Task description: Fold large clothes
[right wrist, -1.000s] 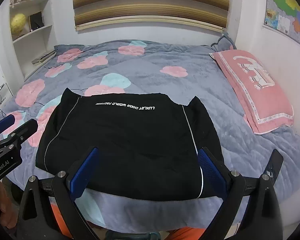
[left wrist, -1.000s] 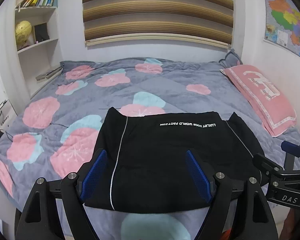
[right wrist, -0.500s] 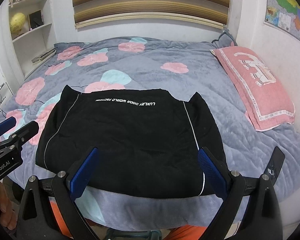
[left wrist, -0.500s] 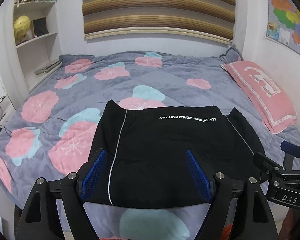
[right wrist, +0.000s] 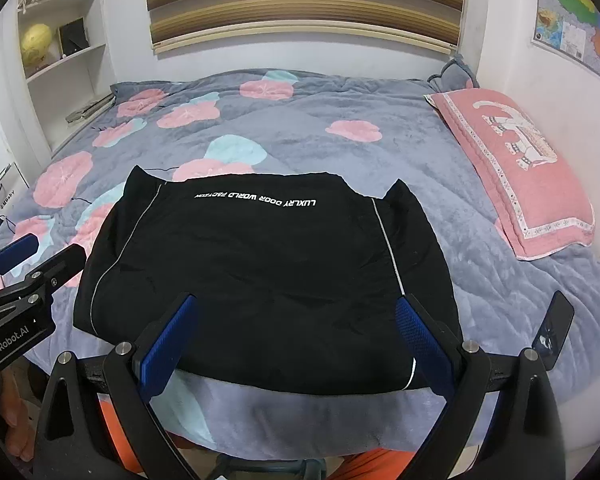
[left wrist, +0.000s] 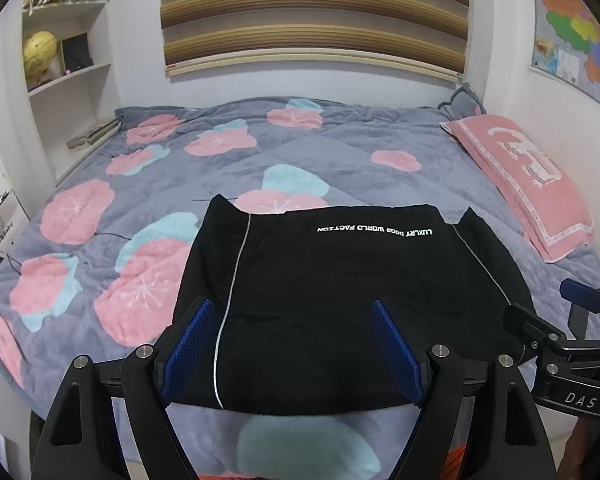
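A black garment (left wrist: 340,292) (right wrist: 260,272) with white piping and upside-down white lettering lies folded into a rough rectangle near the front edge of the bed. My left gripper (left wrist: 292,344) is open and hovers above the garment's near edge, holding nothing. My right gripper (right wrist: 296,340) is open too, above the same near edge, also apart from the cloth. Each gripper shows at the side of the other's view: the right one (left wrist: 572,344) at the right edge, the left one (right wrist: 16,292) at the left edge.
The bed carries a grey quilt (left wrist: 204,184) (right wrist: 420,152) with pink and teal flowers. A pink pillow (left wrist: 524,176) (right wrist: 516,164) lies along the right wall. White shelves (left wrist: 64,76) with a globe and books stand at the left. A person's orange clothing (right wrist: 116,440) shows below.
Both grippers have drawn back and risen slightly, so the garment sits a little farther off and more of the bed's front edge shows. The garment itself has not moved.
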`<state>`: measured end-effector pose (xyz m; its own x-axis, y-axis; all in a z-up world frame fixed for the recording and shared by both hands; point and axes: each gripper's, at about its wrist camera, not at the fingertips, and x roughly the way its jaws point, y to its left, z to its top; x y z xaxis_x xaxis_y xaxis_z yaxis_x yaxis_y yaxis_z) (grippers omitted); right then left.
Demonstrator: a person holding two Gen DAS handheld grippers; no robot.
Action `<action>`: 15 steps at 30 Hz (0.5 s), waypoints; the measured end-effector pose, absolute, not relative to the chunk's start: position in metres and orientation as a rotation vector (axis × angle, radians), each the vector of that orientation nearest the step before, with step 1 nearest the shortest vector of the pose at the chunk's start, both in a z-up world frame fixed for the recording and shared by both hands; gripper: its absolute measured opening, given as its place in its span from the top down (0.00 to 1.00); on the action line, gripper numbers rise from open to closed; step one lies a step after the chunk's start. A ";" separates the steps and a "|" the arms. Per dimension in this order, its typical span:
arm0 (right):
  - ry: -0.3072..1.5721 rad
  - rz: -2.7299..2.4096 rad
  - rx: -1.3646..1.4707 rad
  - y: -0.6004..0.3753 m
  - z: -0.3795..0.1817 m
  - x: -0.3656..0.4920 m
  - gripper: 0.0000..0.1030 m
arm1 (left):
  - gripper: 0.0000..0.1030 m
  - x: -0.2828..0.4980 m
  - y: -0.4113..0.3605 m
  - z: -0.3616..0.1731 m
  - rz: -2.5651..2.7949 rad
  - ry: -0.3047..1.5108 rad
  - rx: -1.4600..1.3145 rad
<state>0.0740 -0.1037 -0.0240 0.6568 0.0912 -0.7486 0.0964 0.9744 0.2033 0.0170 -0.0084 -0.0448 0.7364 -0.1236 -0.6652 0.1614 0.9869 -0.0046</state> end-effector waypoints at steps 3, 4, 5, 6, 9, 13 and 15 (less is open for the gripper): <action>0.863 0.000 0.235 -0.104 -0.027 0.075 0.04 | 0.21 0.019 -0.008 -0.046 -0.159 0.732 0.055; 0.864 0.002 0.235 -0.105 -0.027 0.077 0.04 | 0.21 0.019 -0.007 -0.047 -0.159 0.733 0.055; 0.865 0.003 0.235 -0.104 -0.028 0.077 0.04 | 0.21 0.020 -0.008 -0.047 -0.158 0.734 0.056; 0.867 0.005 0.235 -0.104 -0.028 0.077 0.04 | 0.21 0.020 -0.008 -0.048 -0.158 0.735 0.057; 0.868 0.008 0.237 -0.104 -0.029 0.078 0.04 | 0.21 0.023 -0.007 -0.050 -0.160 0.740 0.059; 0.872 0.008 0.239 -0.105 -0.031 0.079 0.04 | 0.21 0.025 -0.007 -0.052 -0.163 0.745 0.063; 0.876 0.008 0.243 -0.105 -0.032 0.080 0.04 | 0.21 0.025 -0.007 -0.052 -0.162 0.744 0.064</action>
<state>0.0798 -0.1053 -0.0321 0.6422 0.1066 -0.7591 0.0919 0.9724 0.2143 0.0254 -0.0074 -0.0515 0.7240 -0.1244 -0.6785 0.1695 0.9855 0.0001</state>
